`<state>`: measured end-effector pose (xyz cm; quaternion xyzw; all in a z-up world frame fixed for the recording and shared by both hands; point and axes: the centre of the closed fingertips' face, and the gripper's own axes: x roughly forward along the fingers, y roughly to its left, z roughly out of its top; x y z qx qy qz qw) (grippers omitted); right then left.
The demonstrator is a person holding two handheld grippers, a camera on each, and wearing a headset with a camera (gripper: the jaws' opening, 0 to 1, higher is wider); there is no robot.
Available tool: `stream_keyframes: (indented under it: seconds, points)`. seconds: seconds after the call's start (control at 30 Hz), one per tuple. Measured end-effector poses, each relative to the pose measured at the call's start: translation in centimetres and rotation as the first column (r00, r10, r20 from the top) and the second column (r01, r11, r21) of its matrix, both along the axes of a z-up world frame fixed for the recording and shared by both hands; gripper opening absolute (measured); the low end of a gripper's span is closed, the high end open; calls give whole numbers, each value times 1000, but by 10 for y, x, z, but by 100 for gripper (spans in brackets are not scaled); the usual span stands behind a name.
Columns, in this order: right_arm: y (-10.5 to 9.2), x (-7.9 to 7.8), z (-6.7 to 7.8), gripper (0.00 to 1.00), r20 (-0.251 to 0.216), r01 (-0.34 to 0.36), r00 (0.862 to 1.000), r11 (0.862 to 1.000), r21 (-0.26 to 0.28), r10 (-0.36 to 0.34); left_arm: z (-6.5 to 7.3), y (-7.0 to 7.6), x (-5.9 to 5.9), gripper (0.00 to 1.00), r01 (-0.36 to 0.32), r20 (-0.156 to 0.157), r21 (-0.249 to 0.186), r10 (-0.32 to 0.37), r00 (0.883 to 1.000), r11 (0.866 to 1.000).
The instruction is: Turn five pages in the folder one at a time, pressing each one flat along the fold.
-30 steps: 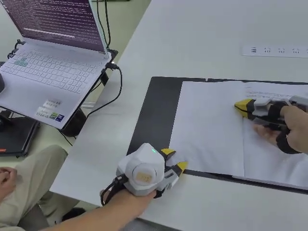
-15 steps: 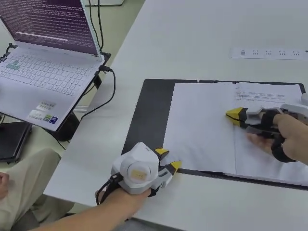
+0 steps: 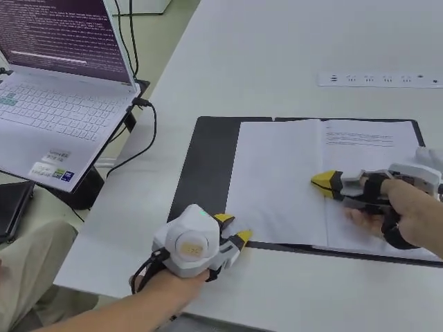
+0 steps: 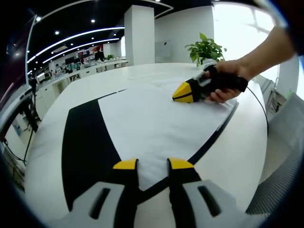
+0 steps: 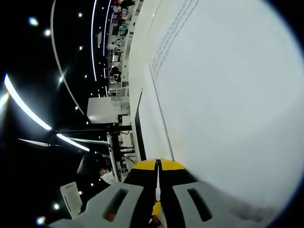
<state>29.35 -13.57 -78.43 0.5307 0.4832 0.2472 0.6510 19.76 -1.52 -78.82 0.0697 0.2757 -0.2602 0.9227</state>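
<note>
A black folder (image 3: 206, 166) lies open on the white table, with a blank white page (image 3: 277, 180) on its left half and a printed page (image 3: 367, 138) on its right. My right gripper (image 3: 318, 182) is shut, its yellow tip lying on the paper at the fold. Its own view has the closed jaws (image 5: 157, 164) flat against the white page (image 5: 228, 95). My left gripper (image 3: 233, 229) rests open at the folder's near edge by the left page's corner. The left gripper view looks over its parted tips (image 4: 153, 164) across the page (image 4: 142, 118) to the right gripper (image 4: 183, 93).
An open laptop (image 3: 55, 104) stands on a riser to the left, its cable (image 3: 143, 131) trailing toward the table edge. A white power strip (image 3: 377, 79) lies beyond the folder. A potted plant (image 4: 205, 47) stands at the table's far end.
The right gripper has slid along the fold toward the near edge, still shut on the paper. The left gripper has stayed at the folder's front edge. The head camera has shifted.
</note>
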Motion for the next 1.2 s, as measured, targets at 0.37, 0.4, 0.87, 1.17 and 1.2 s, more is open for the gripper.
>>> stream_keyframes:
  seconds: [0.37,0.4,0.87,1.17,1.2]
  points:
    - [5,-39,-1,0,-10,-67,998,998,12,67,-1,-1,1,22,-2,1,-3,2,1000,1000]
    - [5,-43,-2,0,-13,-73,997,997,15,74,-2,0,1,22,-2,1,-2,2,1000,1000]
    - [2,-96,0,0,-38,-113,993,991,65,115,-1,-2,1,22,0,1,0,0,1000,1000]
    - [1,-133,2,0,-47,-127,990,989,77,131,-1,-2,0,22,1,0,3,-1,1000,1000]
    - [1,-136,3,0,-50,-128,990,989,78,132,-1,-2,0,22,1,1,3,-1,1000,1000]
